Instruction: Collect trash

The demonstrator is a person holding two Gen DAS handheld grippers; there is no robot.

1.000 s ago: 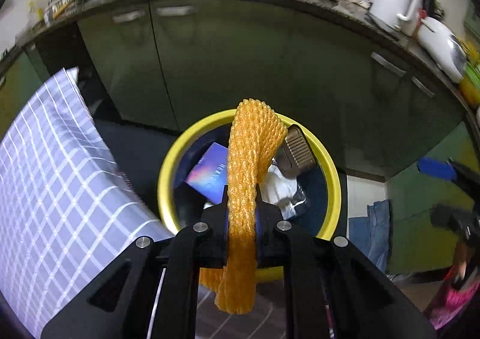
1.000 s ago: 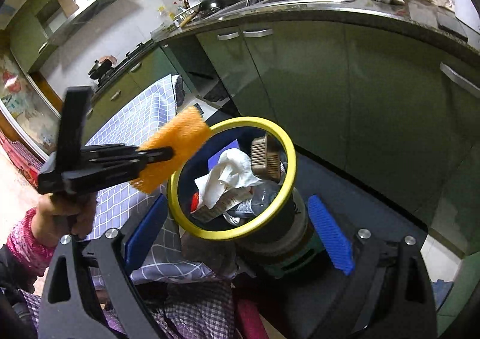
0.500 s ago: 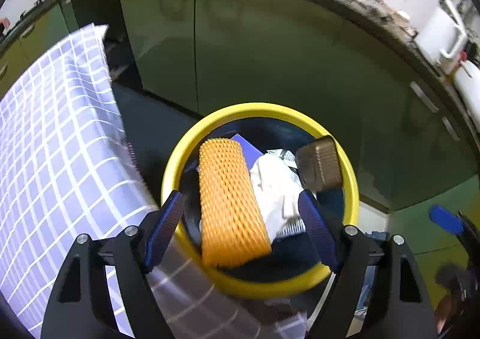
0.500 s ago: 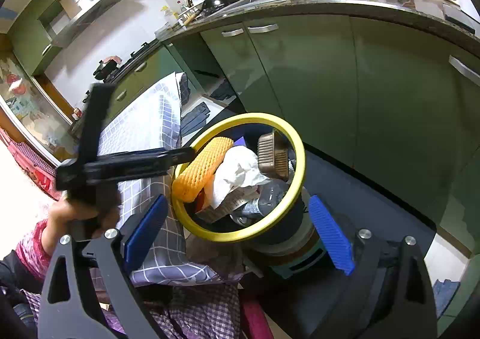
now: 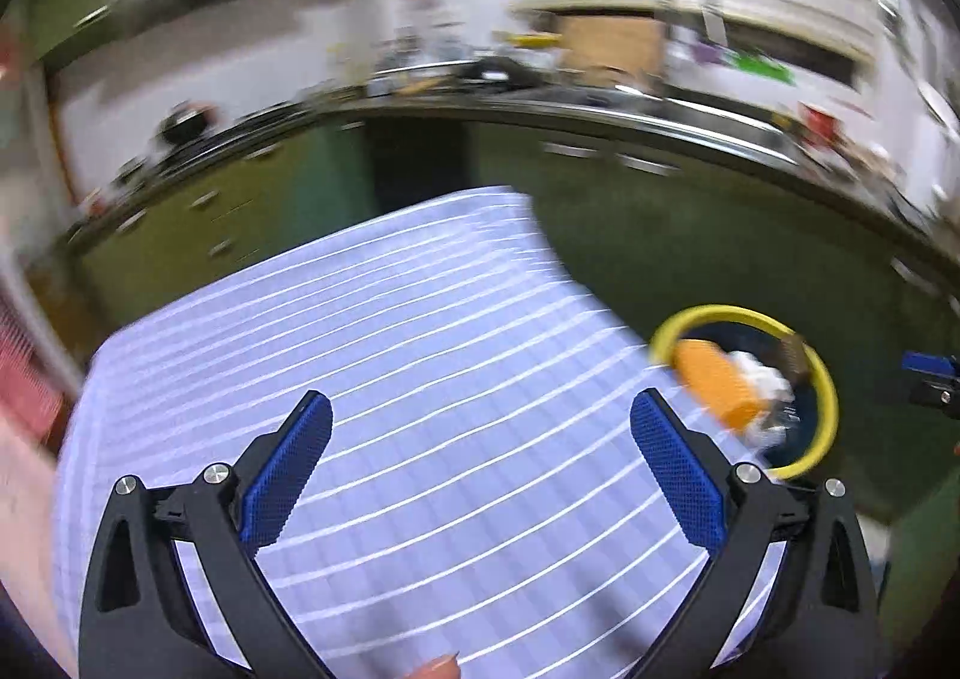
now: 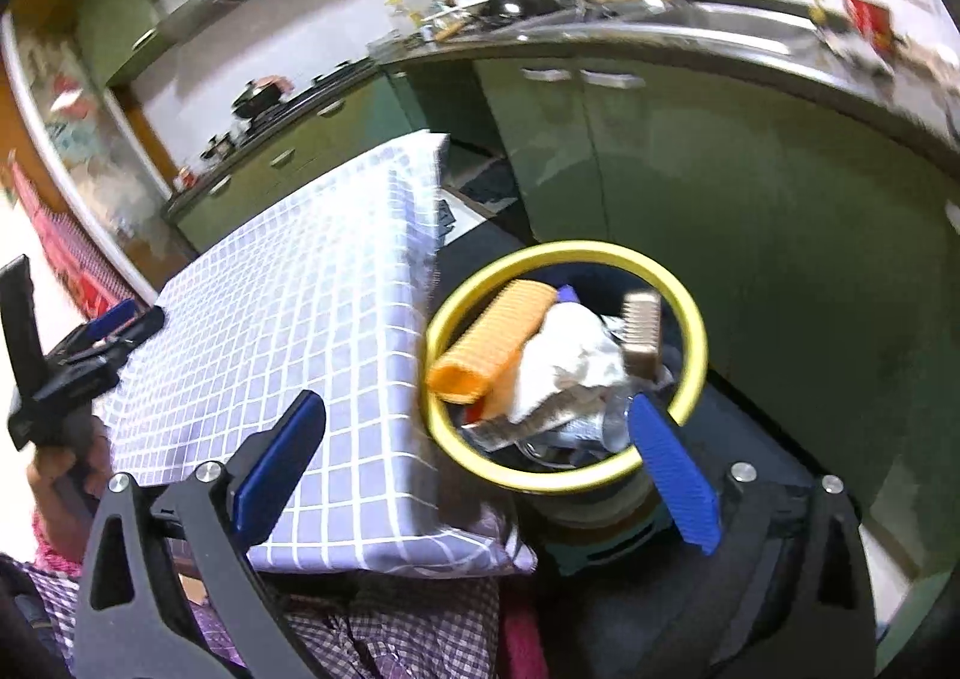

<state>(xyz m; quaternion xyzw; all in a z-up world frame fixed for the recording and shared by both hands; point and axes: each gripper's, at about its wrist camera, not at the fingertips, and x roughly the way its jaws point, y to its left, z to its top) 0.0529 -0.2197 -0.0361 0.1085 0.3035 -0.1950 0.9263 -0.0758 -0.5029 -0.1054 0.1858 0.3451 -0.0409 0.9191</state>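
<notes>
A yellow-rimmed trash bin (image 6: pixel 690 319) stands on the floor beside the table; it also shows in the left wrist view (image 5: pixel 825 385). An orange foam net sleeve (image 6: pixel 492 346) lies inside it on white crumpled paper (image 6: pixel 570 361), next to a brown ridged tray (image 6: pixel 642 331). The sleeve also shows in the left wrist view (image 5: pixel 714 382). My left gripper (image 5: pixel 480 475) is open and empty over the checked tablecloth (image 5: pixel 420 355), and shows at the far left of the right wrist view (image 6: pixel 102 328). My right gripper (image 6: pixel 480 469) is open and empty, above the bin's near side.
The table with the purple checked cloth (image 6: pixel 288 307) fills the left. Green kitchen cabinets (image 6: pixel 720 168) and a cluttered counter with a sink (image 6: pixel 690 18) run along the back. A dark floor mat (image 6: pixel 750 439) lies under the bin.
My left gripper opened and let the orange sleeve drop into the bin, then swung left and back over the table. The right gripper pulled back a little.
</notes>
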